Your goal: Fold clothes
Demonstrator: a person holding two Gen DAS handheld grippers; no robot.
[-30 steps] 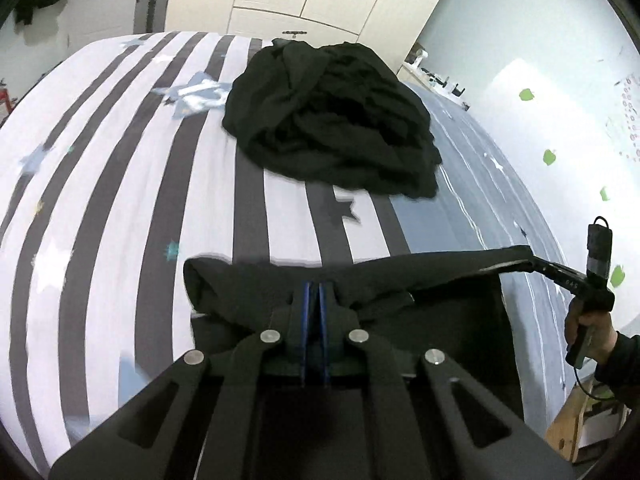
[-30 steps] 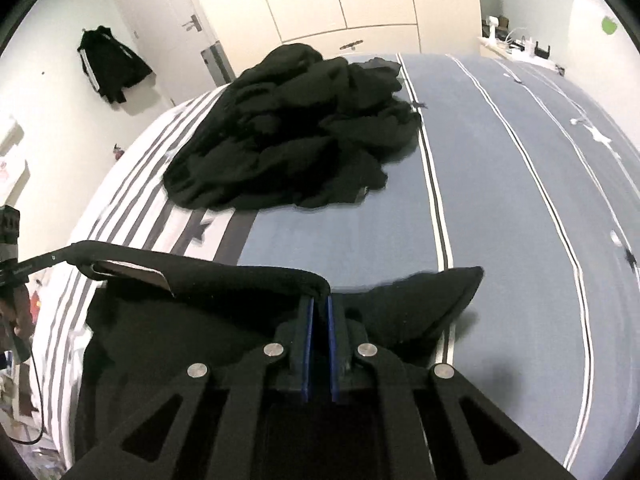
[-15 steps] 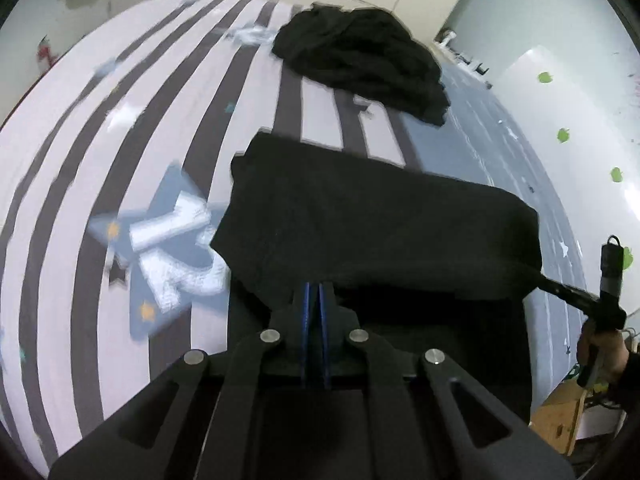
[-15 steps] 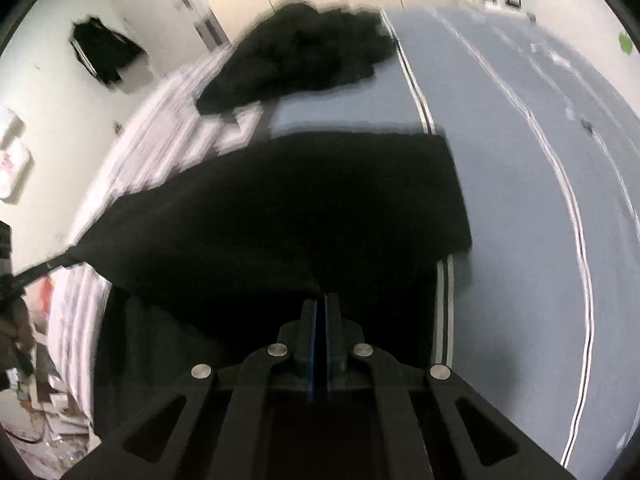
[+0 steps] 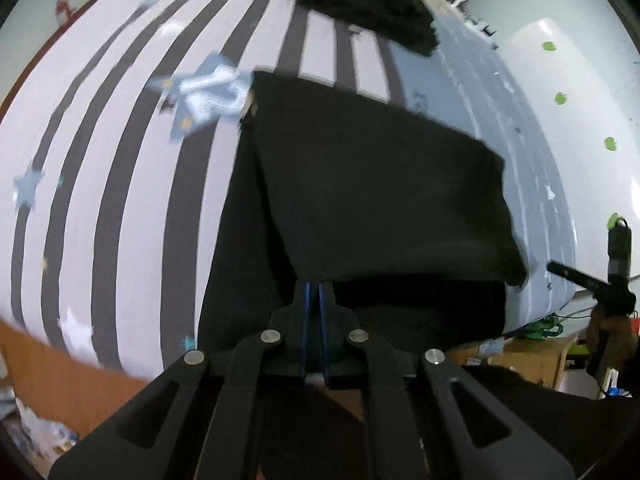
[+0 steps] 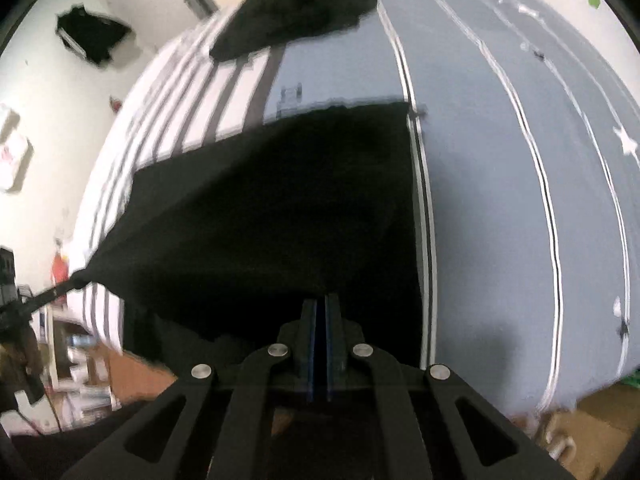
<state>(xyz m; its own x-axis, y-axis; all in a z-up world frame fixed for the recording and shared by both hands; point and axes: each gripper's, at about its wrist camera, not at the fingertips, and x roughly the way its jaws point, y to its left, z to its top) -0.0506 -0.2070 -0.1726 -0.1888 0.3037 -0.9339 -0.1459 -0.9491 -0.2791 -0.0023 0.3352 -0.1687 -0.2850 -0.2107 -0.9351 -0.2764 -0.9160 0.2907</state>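
Note:
A black garment (image 5: 380,200) hangs stretched between my two grippers, its far part lying on the bed. My left gripper (image 5: 314,292) is shut on its near edge at one corner. My right gripper (image 6: 321,306) is shut on the other corner of the same garment (image 6: 280,208). In the left wrist view the right gripper (image 5: 568,274) shows at the far right, held by a hand. In the right wrist view the left gripper (image 6: 52,292) shows at the far left. The garment is lifted above the bed's near edge.
A pile of black clothes (image 5: 360,0) lies at the far end of the bed (image 5: 100,140), also in the right wrist view (image 6: 296,8). The bedspread is striped white and grey on one side, blue-grey (image 6: 500,200) on the other. Wooden floor and clutter show below the bed edge.
Both grippers have risen and pulled back toward the bed's near edge, drawing the black garment up and taut. The clothes pile now looks farther away.

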